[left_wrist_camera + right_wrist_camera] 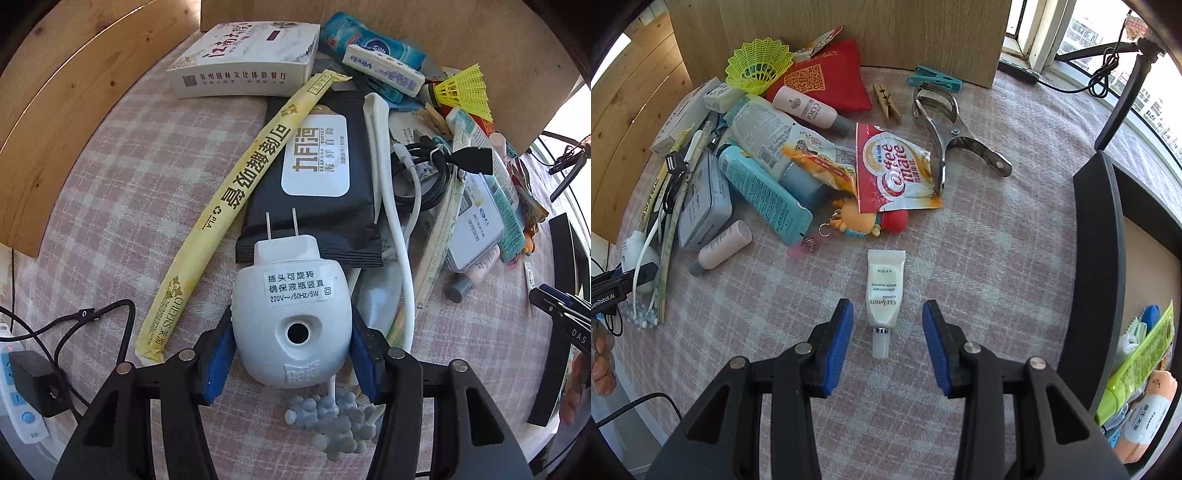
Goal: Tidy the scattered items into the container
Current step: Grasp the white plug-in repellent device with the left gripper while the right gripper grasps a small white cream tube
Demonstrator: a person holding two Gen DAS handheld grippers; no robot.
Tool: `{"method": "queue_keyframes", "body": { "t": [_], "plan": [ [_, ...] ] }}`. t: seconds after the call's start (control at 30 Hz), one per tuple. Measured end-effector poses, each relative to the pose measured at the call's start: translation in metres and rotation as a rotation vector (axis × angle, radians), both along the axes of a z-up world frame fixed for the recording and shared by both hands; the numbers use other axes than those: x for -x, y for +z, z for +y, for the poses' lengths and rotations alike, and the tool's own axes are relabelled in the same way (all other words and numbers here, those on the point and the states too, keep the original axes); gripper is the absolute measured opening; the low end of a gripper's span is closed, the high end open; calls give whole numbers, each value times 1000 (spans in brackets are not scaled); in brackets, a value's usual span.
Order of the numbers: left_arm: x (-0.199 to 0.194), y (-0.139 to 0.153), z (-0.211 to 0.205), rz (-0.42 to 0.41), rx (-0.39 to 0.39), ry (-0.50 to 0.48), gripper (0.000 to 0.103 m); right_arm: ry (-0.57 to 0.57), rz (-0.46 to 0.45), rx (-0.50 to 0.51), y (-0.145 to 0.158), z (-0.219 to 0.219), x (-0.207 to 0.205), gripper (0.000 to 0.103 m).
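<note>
My left gripper (pixel 291 354): pointing steeply down, jaws parted, blue pads flanking a white object. My right gripper (pixel 887 343): pointing steeply down, jaws apart, nothing gripped.

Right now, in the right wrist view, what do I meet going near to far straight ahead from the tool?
Right tool astride the small white tube → orange keychain figure → Coffee-mate sachet → wooden clothespin → wooden board at the back.
</note>
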State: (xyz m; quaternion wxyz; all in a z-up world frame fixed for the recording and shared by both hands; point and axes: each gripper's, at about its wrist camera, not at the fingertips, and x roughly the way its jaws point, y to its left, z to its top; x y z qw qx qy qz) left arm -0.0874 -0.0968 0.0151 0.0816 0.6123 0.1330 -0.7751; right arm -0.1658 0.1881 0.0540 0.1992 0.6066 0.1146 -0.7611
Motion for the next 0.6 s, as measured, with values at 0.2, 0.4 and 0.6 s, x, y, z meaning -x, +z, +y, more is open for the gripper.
{"method": "queue_keyframes", "body": {
  "t": [0.2, 0.4, 0.6],
  "plan": [
    [-4, 2, 3, 9, -6, 7, 53, 28, 14, -77, -8, -14, -1, 32],
    [-13, 9, 4, 15, -4, 21, 53, 36, 15, -77, -6, -15, -7, 21],
    [-26, 33, 4, 55, 23, 31, 53, 22, 31, -37, 6, -7, -14, 21]
  ]
}}
